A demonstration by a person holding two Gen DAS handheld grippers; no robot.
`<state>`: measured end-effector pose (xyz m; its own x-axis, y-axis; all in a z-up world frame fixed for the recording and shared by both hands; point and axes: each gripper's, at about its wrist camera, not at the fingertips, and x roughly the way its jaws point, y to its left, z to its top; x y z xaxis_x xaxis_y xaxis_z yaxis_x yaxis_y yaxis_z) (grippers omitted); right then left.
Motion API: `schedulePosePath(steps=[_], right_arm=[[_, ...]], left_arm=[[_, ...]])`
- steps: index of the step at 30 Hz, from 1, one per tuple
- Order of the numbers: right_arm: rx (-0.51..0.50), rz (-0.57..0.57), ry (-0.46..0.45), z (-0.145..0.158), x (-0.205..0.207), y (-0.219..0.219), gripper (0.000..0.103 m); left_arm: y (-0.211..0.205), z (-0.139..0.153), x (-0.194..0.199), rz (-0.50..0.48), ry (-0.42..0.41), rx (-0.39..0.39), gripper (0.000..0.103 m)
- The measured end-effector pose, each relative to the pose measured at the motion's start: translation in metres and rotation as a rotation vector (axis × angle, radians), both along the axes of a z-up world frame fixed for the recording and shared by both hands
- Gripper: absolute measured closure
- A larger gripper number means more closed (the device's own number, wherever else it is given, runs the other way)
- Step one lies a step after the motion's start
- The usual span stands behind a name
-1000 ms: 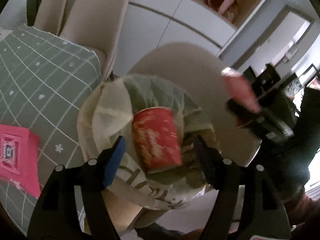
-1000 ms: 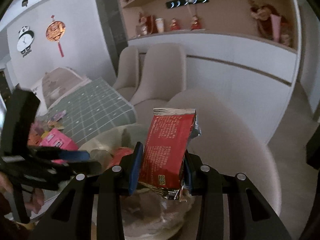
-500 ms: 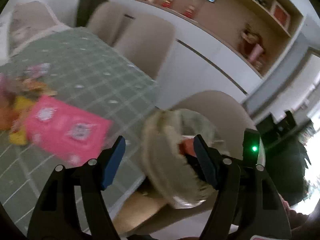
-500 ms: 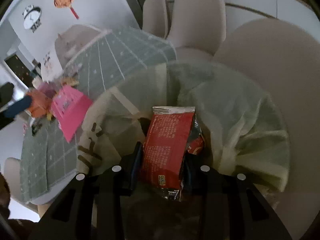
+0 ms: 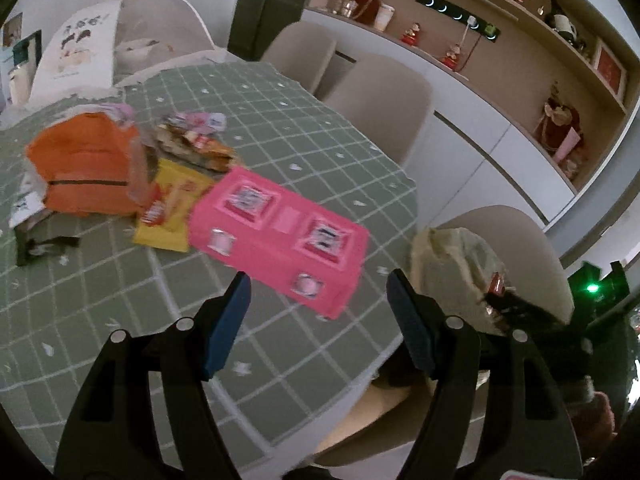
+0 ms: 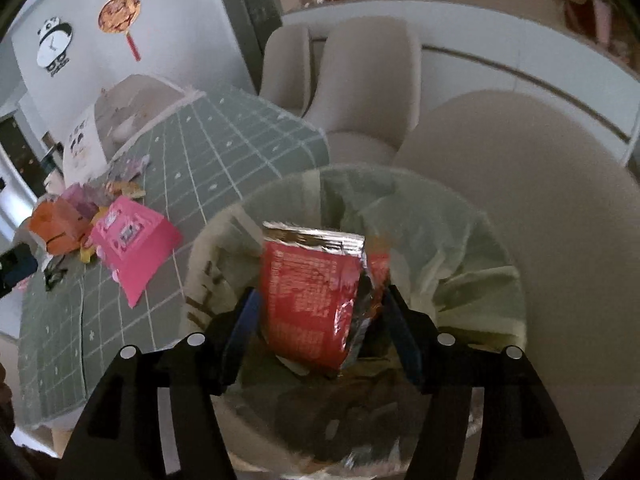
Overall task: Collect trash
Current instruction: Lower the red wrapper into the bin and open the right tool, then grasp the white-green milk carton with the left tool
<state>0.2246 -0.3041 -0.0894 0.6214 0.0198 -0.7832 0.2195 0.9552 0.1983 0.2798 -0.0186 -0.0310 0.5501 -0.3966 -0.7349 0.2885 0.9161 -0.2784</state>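
A red foil snack packet sits between the spread fingers of my right gripper, over the mouth of a bin lined with a pale green bag. The jaws stand wider than the packet, so it looks released. My left gripper is open and empty above the green checked table, facing a pink box. The bin shows at the right in the left wrist view, with the right gripper's body over it.
On the table lie an orange box, a yellow wrapper and several crumpled snack wrappers. Beige chairs stand around the table; the bin rests on one chair. A white cabinet lines the wall.
My right gripper's jaws have opened around the red packet over the bin. My left gripper has swung away from the bin, left toward the table and the pink box.
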Motion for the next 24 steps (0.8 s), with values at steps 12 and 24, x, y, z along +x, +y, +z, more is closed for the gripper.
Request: schedulePosePath(steps=[12, 24], right_arm=[[-0.099, -0.018, -0.134, 0.060, 0.000, 0.079, 0.043], [-0.057, 0.162, -0.182, 0.070, 0.056, 0.217, 0.042]], left_arm=[[0.122, -0.010, 0.012, 0.148, -0.010, 0.024, 0.037], [0.279, -0.041, 0.023, 0.342, 0.004, -0.089, 0.038]])
